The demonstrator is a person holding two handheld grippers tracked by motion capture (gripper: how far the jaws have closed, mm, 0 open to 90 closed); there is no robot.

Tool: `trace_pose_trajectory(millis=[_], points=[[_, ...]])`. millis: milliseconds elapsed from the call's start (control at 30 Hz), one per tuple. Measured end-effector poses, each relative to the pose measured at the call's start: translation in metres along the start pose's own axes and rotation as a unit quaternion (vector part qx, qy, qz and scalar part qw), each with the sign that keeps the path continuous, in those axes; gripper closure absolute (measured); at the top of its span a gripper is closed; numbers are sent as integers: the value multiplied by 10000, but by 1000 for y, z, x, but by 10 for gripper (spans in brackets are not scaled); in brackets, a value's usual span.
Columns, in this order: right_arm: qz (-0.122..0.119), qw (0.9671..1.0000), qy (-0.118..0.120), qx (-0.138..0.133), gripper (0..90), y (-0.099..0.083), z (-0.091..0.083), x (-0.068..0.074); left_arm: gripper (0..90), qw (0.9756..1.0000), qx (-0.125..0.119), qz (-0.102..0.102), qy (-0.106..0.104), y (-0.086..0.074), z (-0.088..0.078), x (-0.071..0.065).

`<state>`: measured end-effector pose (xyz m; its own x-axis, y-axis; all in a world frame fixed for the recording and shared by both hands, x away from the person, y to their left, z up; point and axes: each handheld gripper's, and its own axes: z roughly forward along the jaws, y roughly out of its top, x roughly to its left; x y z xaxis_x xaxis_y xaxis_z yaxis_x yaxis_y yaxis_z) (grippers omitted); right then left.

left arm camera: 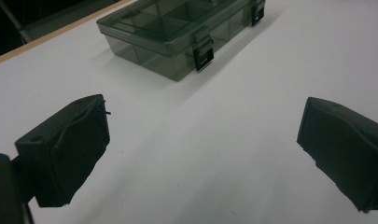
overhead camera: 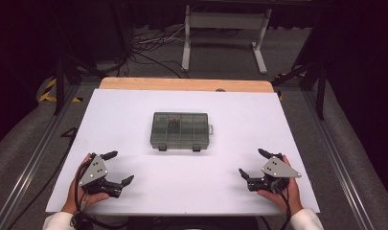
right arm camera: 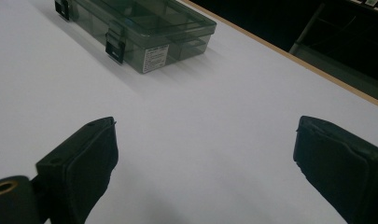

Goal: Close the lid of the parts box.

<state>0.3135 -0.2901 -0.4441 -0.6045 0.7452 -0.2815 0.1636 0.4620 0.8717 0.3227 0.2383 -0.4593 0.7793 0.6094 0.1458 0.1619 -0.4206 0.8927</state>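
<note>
While low on the table (overhead camera: 134,110) — left gripper (overhead camera: 119,167) and right gripper (overhead camera: 253,163), both spread, flanking the organizer box (overhead camera: 179,129).

left gripper (overhead camera: 119,166): jaws spread wide, nothing between them, tips aimed inward toward the table's middle
left hand (overhead camera: 86,184): wrapped round the gripper from outside, white sleeve at the wrist
right gripper (overhead camera: 253,163): same deal, jaws wide apart and bare, mirrored
right hand (overhead camera: 282,189): cupping it from below, white cuff showing
</note>
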Motion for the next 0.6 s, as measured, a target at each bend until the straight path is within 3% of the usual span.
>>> trace_pose_trajectory(millis=[600], points=[[100,9999,15,-14,75,-1,0,-3,27,10000,8,6,41,1,0,0]])
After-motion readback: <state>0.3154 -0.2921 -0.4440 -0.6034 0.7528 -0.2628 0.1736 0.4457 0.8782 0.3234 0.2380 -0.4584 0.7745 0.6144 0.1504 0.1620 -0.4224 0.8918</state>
